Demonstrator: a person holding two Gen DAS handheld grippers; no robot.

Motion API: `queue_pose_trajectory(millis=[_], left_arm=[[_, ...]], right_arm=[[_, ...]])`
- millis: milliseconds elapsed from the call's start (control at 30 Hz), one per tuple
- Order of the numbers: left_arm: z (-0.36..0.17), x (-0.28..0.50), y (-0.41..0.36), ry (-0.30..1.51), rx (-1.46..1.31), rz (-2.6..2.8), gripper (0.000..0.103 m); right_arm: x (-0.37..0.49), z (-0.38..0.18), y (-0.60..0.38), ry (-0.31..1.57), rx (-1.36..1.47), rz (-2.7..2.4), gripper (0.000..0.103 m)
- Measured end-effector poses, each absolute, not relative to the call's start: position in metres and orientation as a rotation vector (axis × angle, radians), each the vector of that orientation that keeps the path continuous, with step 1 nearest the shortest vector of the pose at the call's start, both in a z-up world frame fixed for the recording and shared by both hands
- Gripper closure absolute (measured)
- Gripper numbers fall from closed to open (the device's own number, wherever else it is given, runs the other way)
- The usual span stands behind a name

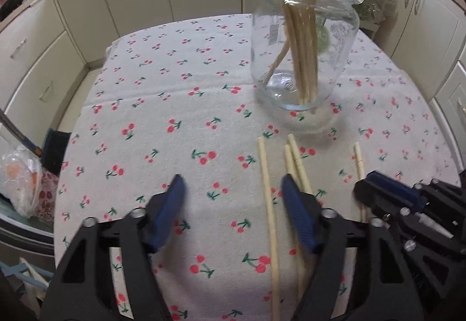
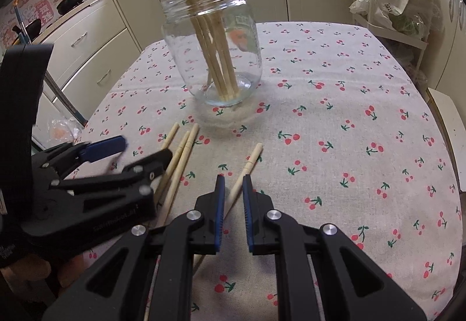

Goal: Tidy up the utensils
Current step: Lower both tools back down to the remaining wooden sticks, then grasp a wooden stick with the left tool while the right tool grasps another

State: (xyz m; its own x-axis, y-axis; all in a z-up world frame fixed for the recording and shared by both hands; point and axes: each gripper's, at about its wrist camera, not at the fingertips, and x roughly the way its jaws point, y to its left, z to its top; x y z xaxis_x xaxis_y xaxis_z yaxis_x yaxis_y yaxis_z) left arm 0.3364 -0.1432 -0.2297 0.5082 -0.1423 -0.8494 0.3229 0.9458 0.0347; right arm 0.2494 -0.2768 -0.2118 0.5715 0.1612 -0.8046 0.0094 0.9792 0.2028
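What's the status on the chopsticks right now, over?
Left gripper open, empty. Right gripper narrowed around the lone chopstick, grip unclear. Three loose chopsticks still on the tablecloth; glass jar unobstructed.

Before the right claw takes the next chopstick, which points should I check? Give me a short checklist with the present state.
1. Clear glass jar stands upright on the cherry-print tablecloth: ok.
2. Right claw straddles the lone pale wooden chopstick: ok.
3. Right claw shut on it: not ok, a gap shows.
4. Left claw open, holding nothing: ok.
5. Room left in the jar: ok.
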Motion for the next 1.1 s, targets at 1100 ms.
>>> queue_pose_trajectory(millis=[1100], left_arm=[[-0.228, 0.36, -0.134, 1.11, 0.19, -0.427, 0.098]], right_arm=[[0.267, -0.208, -0.283, 1.058, 0.122, 0.098, 0.092]])
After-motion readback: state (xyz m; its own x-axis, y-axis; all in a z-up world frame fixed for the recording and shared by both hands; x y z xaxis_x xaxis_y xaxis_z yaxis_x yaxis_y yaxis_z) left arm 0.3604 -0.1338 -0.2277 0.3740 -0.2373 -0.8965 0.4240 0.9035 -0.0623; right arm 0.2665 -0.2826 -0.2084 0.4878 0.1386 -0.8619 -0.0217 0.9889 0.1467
